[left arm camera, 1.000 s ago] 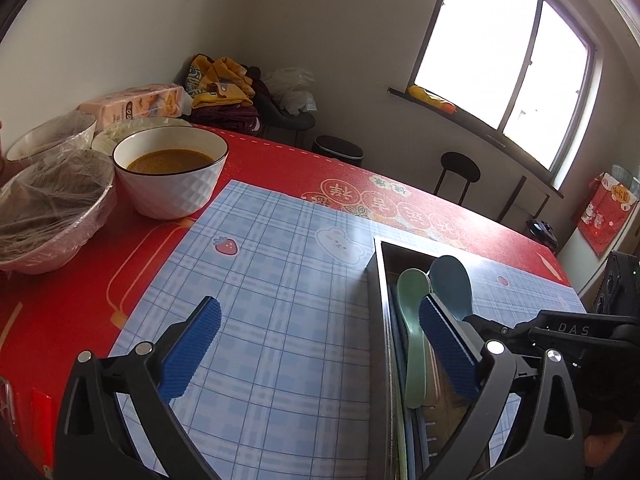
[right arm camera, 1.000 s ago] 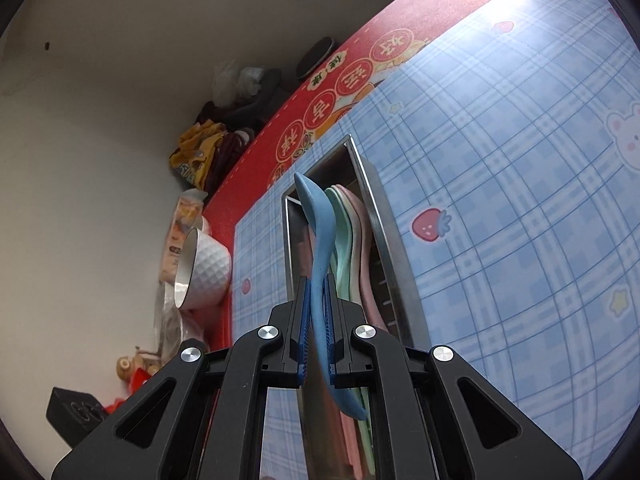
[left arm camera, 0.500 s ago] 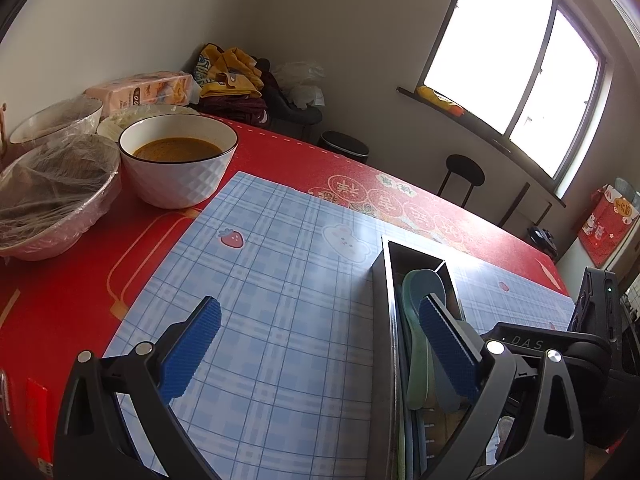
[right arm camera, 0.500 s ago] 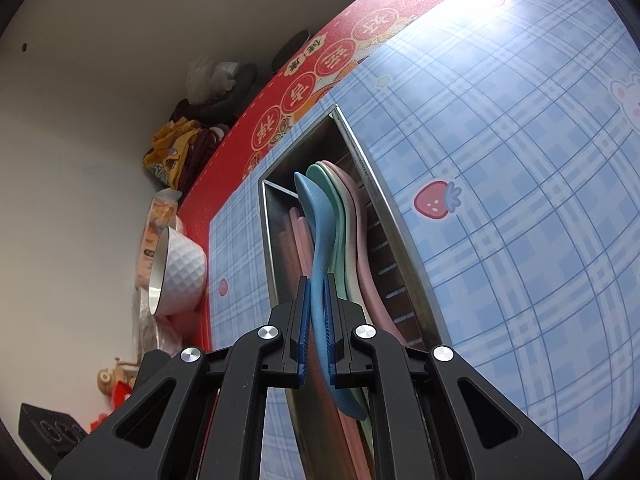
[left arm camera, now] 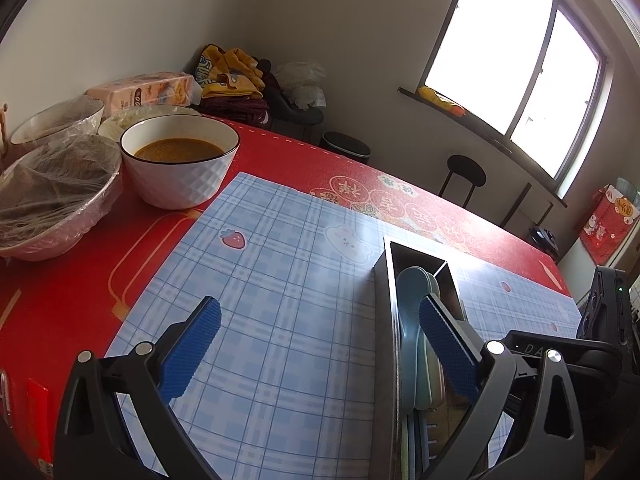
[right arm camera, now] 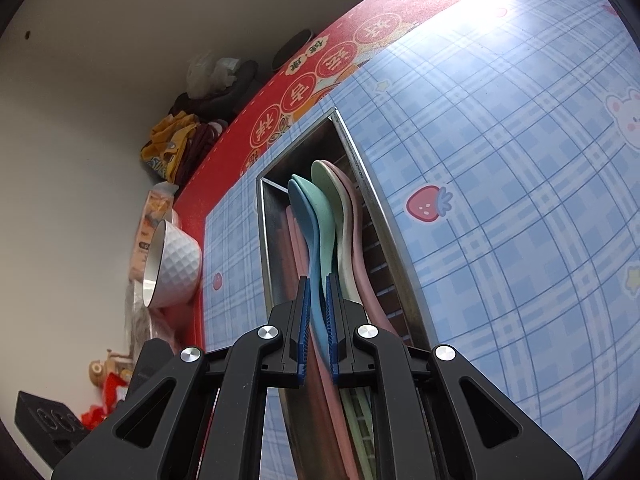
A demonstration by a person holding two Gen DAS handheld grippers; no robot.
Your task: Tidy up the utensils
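The blue spoon [right arm camera: 310,236] is being pinched by the right gripper [right arm camera: 318,320] over the steel tray [right arm camera: 376,208], risking slippage onto stacked spoons, while the left gripper [left arm camera: 320,344] is being held open

Letters "DA" legible on black device body [left arm camera: 560,354]; characters in tablecloth medallions [left arm camera: 384,200] too stylized to read.

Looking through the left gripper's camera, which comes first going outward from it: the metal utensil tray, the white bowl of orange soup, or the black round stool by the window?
1. The metal utensil tray, just right of the open left gripper, beside its right finger.
2. The white bowl of orange soup, farther off to the left on the red table.
3. The black round stool, beyond the table's far edge, under the window.
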